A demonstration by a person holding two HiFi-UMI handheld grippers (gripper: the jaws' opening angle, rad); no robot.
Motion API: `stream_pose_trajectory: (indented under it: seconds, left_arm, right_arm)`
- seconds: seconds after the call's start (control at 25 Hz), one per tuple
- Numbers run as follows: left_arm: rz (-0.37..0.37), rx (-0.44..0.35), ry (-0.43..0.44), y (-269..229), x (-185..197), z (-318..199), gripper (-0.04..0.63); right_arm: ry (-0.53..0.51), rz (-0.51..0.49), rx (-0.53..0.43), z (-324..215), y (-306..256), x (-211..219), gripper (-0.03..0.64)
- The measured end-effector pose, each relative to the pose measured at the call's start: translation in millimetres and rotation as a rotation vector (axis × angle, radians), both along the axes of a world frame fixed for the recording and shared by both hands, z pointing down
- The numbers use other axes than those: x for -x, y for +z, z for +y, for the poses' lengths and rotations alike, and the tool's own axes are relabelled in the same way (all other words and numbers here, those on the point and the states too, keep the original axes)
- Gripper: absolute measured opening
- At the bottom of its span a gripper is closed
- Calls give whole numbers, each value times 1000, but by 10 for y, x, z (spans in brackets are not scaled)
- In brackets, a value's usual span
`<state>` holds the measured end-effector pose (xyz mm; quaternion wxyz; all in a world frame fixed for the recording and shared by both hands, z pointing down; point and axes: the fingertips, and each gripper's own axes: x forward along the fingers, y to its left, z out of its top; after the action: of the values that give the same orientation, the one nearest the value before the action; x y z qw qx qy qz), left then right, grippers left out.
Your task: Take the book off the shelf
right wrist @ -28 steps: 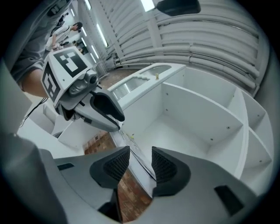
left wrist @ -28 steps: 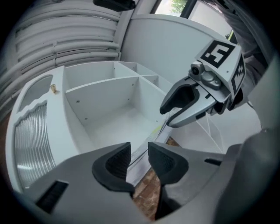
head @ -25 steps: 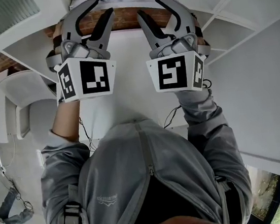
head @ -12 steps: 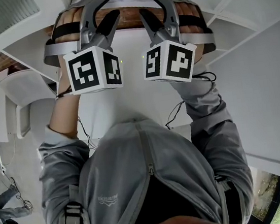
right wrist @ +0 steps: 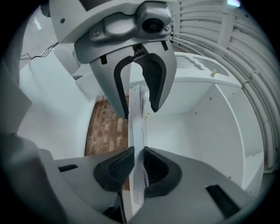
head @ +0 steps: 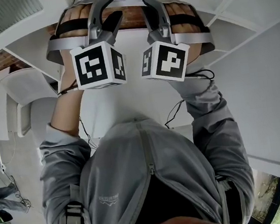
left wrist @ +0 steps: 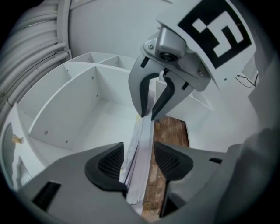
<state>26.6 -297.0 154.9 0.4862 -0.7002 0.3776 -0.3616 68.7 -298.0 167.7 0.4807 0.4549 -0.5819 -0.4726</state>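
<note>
1. Grip check. The right tongs (right wrist: pixel 136 168) have just been closing and now pinch the near edge of the thin white soft-cover book (right wrist: pixel 136 131) between both ribbed pads. The left tongs (left wrist: pixel 141 162) have just been opening. They stand wide apart with the same edge passing between them, one pad close against the pages and the other clear, so they hold nothing.
2. Before pulling, close the left tongs squarely on the book so that both pairs carry it. A single pinch would probably let the limp pages sag or twist.
3. Draw the book straight out of the white compartmented shelf (left wrist: pixel 78 113), keeping the two tongs level with each other.
4. Position. The book is still at the shelf, its near edge toward the person. Both tongs straddle that edge side by side, close together.
</note>
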Motion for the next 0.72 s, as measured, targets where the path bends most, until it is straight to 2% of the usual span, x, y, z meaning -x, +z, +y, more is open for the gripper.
stream_pose_trajectory:
  seconds: [0.24,0.36,0.64,0.72]
  left_arm:
    - [-145,-78,-59,89,10,-78,256]
    - [-196,-128,-82,108,-19,-82,270]
    - [-256,-186,-107,177,-66,-110,278]
    - [-258,-214,-107,163,-67,-96,230]
  right_arm:
    - [-10,-2,-5,197,-5,33,77]
    - [-12,-3,-5,331,-8,17,77]
    - [-16,3,7,584,-9,-10,77]
    - [-17,2,12,633,1,-17,77]
